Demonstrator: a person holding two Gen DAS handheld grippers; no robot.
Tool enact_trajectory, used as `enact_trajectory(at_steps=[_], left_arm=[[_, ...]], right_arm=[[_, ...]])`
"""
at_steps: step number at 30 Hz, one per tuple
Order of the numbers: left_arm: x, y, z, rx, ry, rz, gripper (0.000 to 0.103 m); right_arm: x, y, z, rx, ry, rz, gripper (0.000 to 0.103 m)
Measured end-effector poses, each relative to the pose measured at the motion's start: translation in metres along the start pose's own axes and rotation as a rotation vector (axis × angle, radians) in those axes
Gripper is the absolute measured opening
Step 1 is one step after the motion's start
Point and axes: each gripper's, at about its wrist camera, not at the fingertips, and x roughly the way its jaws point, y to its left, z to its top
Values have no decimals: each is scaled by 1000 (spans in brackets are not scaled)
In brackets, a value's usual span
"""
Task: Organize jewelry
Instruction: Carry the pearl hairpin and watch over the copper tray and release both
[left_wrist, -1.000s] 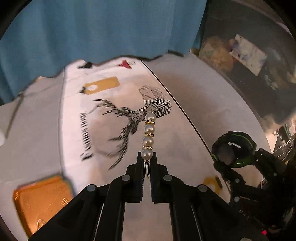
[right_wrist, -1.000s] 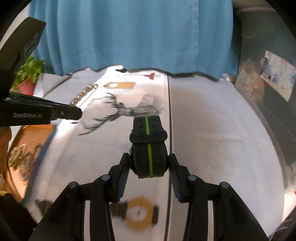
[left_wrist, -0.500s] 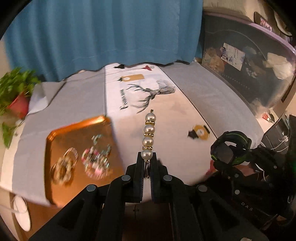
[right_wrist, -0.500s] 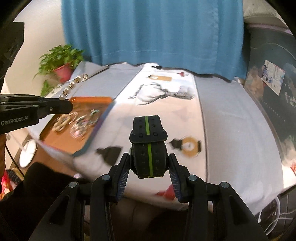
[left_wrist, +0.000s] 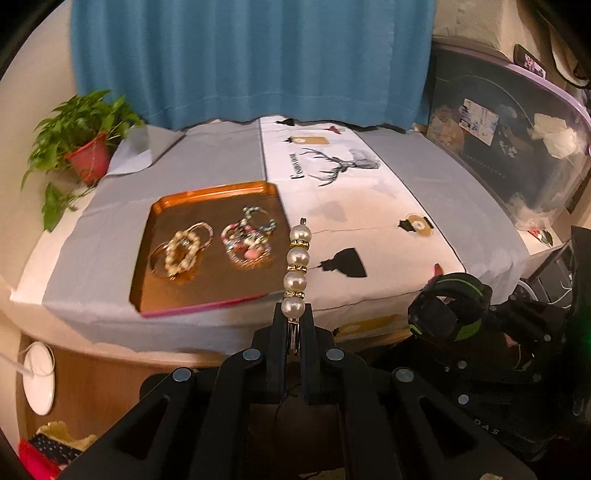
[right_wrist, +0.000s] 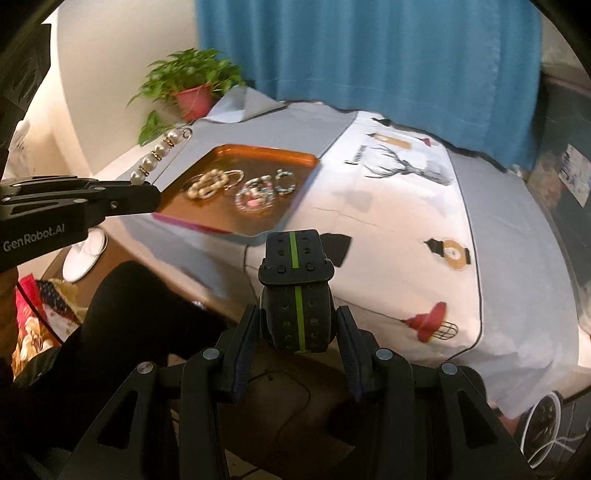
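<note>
"GenRobot.AI" on the left gripper (right_wrist: 146, 192) body.

Two wrist views angled down, sharing the orange tray (left_wrist: 207, 192) from nearby.

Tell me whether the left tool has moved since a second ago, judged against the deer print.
Yes. The left tool, shut on the pearl pin, has pulled back toward the person: the deer print now sits far beyond it, and the orange tray has come into view.

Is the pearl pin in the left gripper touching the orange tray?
Apart. In the right wrist view, the pearl pin sticks up from the left gripper, with grey cloth visible between it and the orange tray.
</note>
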Motion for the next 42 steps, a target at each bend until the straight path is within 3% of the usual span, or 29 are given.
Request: enact_trajectory(at_steps=[8, 15, 42], left_arm=[[3, 24, -12, -46, 4, 26, 4], [19, 54, -4, -80, 12, 65, 4], [141, 143, 85, -108, 46, 166, 4]], right_arm=[[10, 19, 5, -42, 24, 0, 43], [38, 31, 26, -78, 41, 8, 43], [190, 59, 151, -121, 71, 60, 43]])
